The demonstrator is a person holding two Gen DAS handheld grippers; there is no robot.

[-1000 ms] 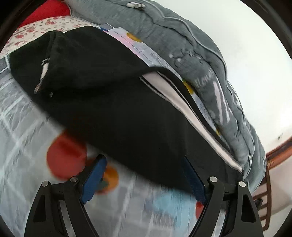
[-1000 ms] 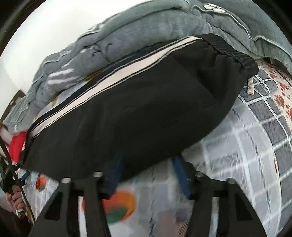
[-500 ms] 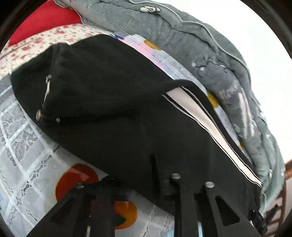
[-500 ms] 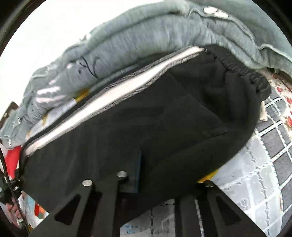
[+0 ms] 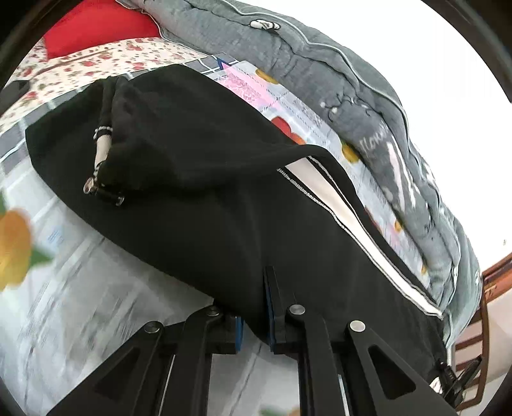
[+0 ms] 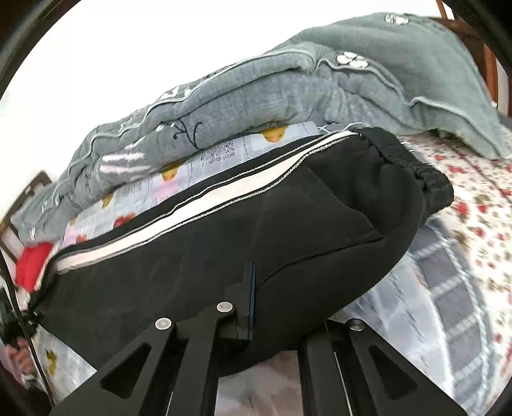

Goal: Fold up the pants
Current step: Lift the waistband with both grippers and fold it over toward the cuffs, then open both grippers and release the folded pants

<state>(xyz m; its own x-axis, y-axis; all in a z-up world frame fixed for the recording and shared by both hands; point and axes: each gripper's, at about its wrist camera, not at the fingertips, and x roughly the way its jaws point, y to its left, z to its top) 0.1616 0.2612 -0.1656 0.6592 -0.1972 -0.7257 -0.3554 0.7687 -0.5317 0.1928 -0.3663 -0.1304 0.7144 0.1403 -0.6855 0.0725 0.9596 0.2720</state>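
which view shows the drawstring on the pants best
The left wrist view: the drawstring lies in plain sight on the waist end of the black pants, metal tips showing. In the right wrist view the waistband shows, but no drawstring.

Bed covered by a pale grey patterned sheet with printed orange and red fruit (image 5: 80,288); nearer the head, a white cloth with small red flowers (image 6: 473,179). Bunched grey quilted blanket with white embroidery (image 5: 320,64) heaped along the far side. Red pillow (image 5: 96,25) at one end. Brown wooden bed frame (image 5: 486,307) visible at the edge (slatted, partly cut off). Plain white wall (image 6: 128,48) behind, brightly lit.
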